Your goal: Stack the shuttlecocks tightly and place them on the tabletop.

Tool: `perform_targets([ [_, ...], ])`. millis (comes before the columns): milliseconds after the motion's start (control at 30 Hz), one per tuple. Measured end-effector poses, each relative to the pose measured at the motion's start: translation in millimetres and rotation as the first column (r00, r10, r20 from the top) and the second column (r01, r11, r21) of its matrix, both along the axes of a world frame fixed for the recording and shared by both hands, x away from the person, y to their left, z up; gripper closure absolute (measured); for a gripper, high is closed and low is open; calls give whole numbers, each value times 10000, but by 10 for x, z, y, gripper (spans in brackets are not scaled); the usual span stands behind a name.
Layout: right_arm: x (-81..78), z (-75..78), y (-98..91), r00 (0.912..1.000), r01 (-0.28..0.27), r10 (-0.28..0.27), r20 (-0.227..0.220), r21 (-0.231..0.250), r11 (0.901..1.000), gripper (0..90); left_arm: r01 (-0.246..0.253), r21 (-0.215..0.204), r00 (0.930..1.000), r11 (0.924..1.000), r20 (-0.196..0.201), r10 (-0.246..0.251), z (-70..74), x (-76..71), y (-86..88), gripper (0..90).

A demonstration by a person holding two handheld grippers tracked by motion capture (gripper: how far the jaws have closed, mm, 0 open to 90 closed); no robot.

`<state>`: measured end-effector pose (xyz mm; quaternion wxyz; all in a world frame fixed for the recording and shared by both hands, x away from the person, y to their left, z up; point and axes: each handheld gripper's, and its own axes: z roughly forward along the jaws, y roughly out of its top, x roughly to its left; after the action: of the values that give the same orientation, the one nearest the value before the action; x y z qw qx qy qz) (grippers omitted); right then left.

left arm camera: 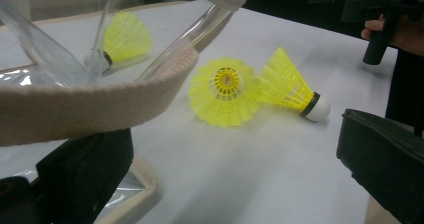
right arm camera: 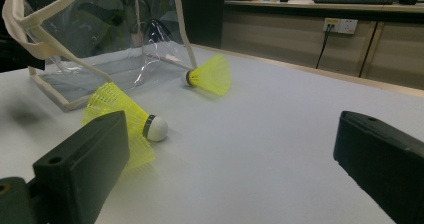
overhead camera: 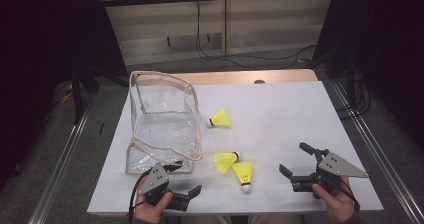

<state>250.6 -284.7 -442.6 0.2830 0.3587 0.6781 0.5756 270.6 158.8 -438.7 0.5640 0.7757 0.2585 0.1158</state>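
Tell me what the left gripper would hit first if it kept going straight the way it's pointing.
Probably the pair of yellow shuttlecocks lying together ahead of the open left gripper. The clear bag's beige strap hangs close over its one jaw and might brush it first; depth is hard to judge.

We see three yellow shuttlecocks lying on their sides. Two (overhead camera: 226, 160) (overhead camera: 244, 173) touch, between the left gripper (overhead camera: 186, 183) and right gripper (overhead camera: 296, 159). The third (overhead camera: 220, 119) lies farther ahead, beside the clear bag (overhead camera: 162, 126), which stands open just ahead of the left gripper.
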Motion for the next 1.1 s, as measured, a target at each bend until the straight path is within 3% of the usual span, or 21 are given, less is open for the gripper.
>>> perform_targets([
  [133,1,1,-1,10000,-7,7,-16,12,10000,8,249,207,9997,9995,-78,-248,30,-5,-90,15],
  [300,0,3,-5,10000,-2,2,-8,26,10000,8,339,129,9994,9993,-111,-338,60,-16,-171,13],
  [367,-2,4,-5,10000,-4,4,-19,31,10000,8,193,41,9993,9998,-310,-192,58,-12,-218,10],
  [733,-10,14,-9,10000,-2,2,15,56,10000,8,410,253,9964,9988,-759,-390,-11,17,-229,21],
  [900,-10,15,-8,10000,-12,12,5,58,10000,8,795,43,9938,9968,-787,-789,10,0,-325,22],
  [1100,-13,17,-10,10000,11,-11,27,55,10000,8,656,-175,9946,9977,-789,-668,46,-12,-424,18],
])
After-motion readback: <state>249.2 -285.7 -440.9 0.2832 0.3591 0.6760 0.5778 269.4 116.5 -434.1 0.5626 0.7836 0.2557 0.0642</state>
